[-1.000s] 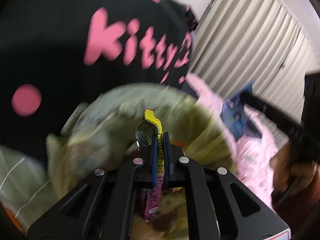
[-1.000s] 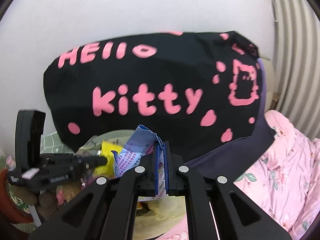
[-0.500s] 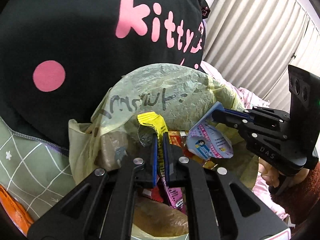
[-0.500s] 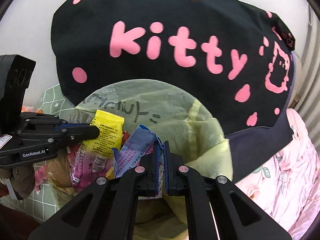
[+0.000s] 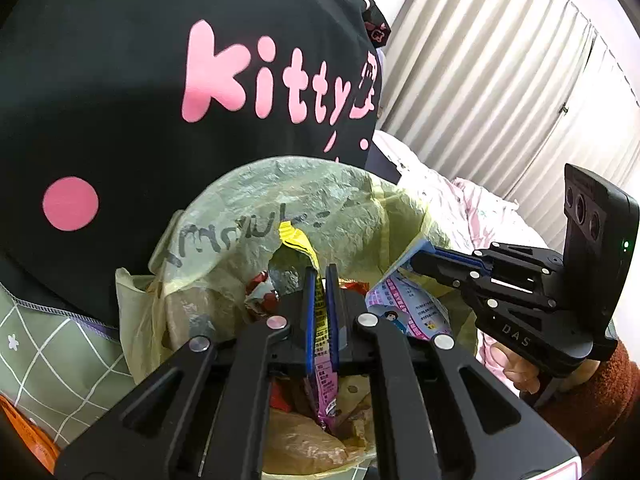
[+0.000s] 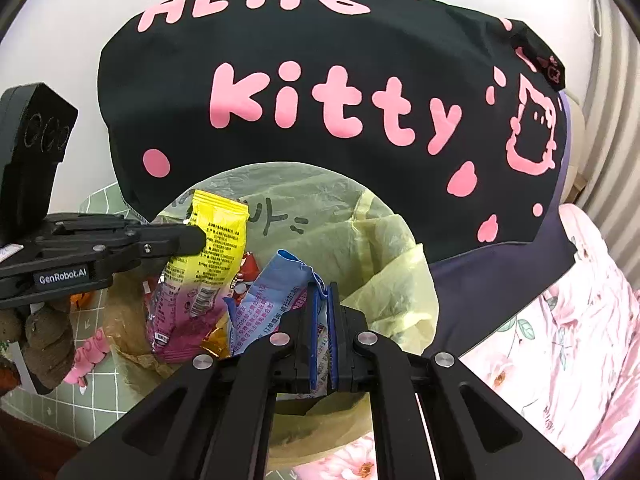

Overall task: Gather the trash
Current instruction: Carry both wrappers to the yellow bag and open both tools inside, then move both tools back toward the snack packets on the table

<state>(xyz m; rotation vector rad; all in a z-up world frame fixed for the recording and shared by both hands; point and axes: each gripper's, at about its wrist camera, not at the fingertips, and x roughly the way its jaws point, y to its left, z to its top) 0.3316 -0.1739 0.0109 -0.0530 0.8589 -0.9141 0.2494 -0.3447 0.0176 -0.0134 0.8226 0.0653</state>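
My left gripper [image 5: 319, 276] is shut on a yellow and pink snack wrapper [image 5: 298, 240] and holds it over the mouth of a yellow-green trash bag [image 5: 320, 196]. The wrapper hangs clear in the right wrist view [image 6: 208, 256], with the left gripper [image 6: 196, 238] beside it. My right gripper [image 6: 322, 292] is shut on a blue and white printed wrapper [image 6: 276, 284] over the same bag [image 6: 380, 256]. That gripper [image 5: 420, 256] and wrapper [image 5: 408, 304] show at the right in the left wrist view. Several wrappers lie inside the bag.
A black "Hello Kitty" cushion [image 6: 340, 92] stands right behind the bag. A pink floral quilt [image 6: 580, 320] lies to the right, a green grid cloth [image 5: 52, 352] to the left. Pleated curtains [image 5: 500, 80] hang at the back right.
Both grippers have moved forward and down to the bag's mouth with their wrappers still held. They now sit closer together over the opening.
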